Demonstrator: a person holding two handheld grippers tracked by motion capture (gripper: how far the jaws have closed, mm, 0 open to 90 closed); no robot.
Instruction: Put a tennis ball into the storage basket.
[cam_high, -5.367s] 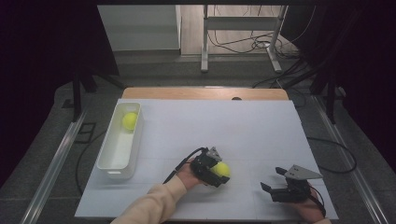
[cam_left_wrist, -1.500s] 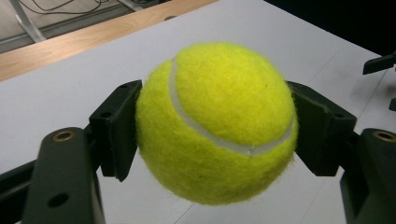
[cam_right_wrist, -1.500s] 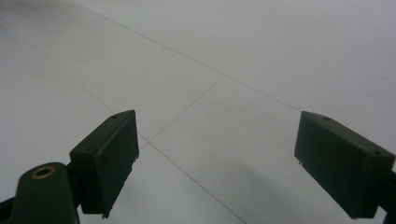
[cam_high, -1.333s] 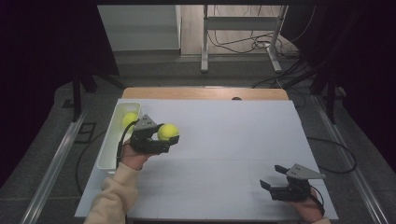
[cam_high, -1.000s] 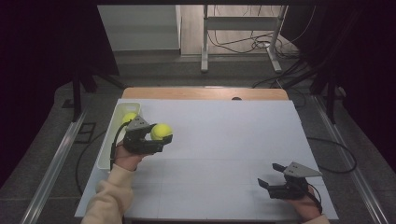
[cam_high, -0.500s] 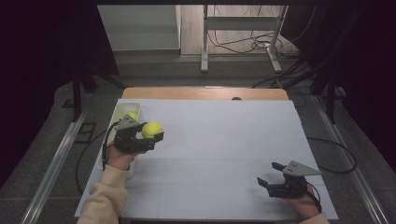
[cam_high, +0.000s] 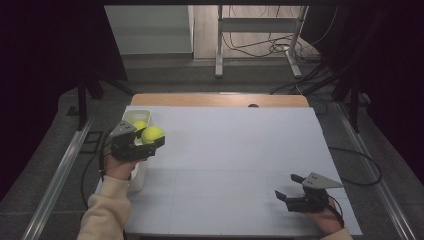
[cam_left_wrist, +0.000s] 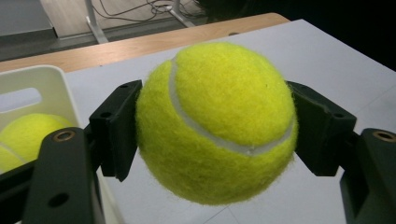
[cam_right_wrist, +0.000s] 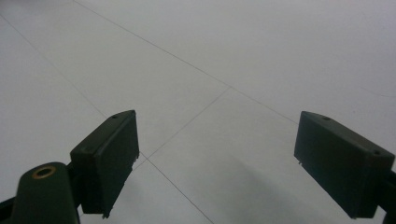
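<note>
My left gripper (cam_high: 150, 140) is shut on a yellow tennis ball (cam_high: 152, 134) and holds it in the air beside the white bin (cam_high: 137, 172) at the table's left edge. In the left gripper view both black pads (cam_left_wrist: 116, 128) press on the sides of the tennis ball (cam_left_wrist: 217, 121). A second tennis ball (cam_high: 139, 125) lies inside the bin, also seen in the left gripper view as a ball (cam_left_wrist: 25, 140) behind the bin wall (cam_left_wrist: 56, 88). My right gripper (cam_high: 290, 187) rests low at the table's front right, open, with nothing between its jaws (cam_right_wrist: 219, 163).
The white table top (cam_high: 235, 150) has a wooden strip (cam_high: 220, 100) along its far edge. Metal rails run along both sides of the table, and a stand with cables (cam_high: 260, 45) is on the floor beyond it.
My left gripper has carried the tennis ball leftward from the table's middle toward the bin over the earlier frames. The right gripper has stayed in place.
</note>
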